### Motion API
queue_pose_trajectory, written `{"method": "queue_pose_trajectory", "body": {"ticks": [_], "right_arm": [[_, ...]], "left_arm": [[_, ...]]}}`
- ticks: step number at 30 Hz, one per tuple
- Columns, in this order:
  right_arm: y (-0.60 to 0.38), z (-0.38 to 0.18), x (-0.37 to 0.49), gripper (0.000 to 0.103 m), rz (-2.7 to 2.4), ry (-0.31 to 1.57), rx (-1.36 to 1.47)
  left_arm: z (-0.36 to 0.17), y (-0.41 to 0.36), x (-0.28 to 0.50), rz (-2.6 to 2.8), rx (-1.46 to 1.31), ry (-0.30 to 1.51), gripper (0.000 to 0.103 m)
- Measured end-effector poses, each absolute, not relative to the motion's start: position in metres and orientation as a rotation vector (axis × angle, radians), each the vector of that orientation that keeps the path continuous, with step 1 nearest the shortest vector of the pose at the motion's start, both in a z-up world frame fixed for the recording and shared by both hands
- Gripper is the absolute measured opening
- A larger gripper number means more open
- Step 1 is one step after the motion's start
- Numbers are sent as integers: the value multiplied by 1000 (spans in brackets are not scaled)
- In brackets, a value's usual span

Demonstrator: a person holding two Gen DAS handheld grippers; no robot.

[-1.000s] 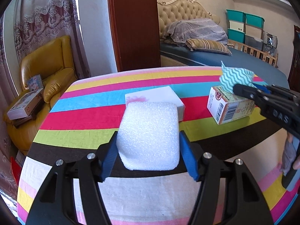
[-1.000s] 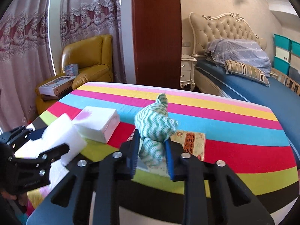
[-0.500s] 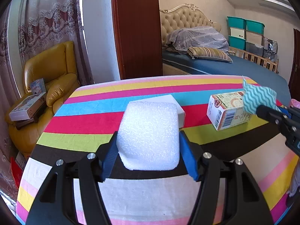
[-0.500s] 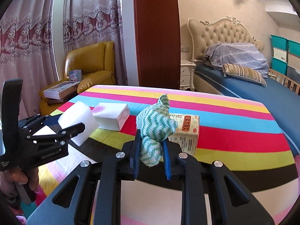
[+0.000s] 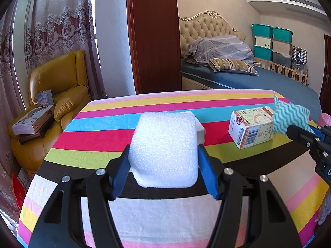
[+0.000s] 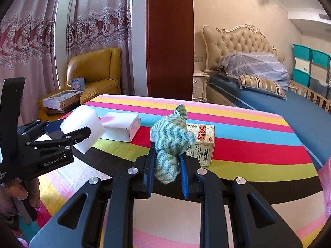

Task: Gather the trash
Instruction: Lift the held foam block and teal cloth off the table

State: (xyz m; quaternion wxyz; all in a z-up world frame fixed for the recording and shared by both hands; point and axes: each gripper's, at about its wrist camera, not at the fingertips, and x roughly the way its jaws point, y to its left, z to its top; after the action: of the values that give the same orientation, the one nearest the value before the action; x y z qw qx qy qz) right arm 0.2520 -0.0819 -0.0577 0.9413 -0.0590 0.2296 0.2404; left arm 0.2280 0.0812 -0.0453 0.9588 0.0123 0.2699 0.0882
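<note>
A striped tablecloth (image 5: 144,107) is spread beneath and ahead of both sets of jaws. A white foam block (image 5: 164,148) is pinched by the left gripper (image 5: 164,165), whose blue pads press its two sides; the block's long axis runs forward along the fingers, its far end projecting beyond the tips above the cloth. Just beyond that end a white box (image 6: 122,126) lies flat. A printed carton (image 6: 201,142) is stood on the cloth directly past the right gripper's (image 6: 167,165) tips. A crumpled green-and-white cloth (image 6: 171,142) is clamped between the narrowly set right jaws, its long axis upright, its twisted tip pointing up above the pads.
</note>
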Motion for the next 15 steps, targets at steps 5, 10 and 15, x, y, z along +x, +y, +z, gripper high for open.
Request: {"method": "queue_pose_trajectory", "body": {"ticks": [5,10,15], "right_arm": [[-83,-58,251,22,479,463,-108],[-90,-57,253,22,468,463,-77],[-100,-59,257,22,450,505,6]], "left_arm": [[-45,81,226,180,30,536,61],[-44,80,225,176,43,522,61],[-41,79,216,154,8,504,61]]}}
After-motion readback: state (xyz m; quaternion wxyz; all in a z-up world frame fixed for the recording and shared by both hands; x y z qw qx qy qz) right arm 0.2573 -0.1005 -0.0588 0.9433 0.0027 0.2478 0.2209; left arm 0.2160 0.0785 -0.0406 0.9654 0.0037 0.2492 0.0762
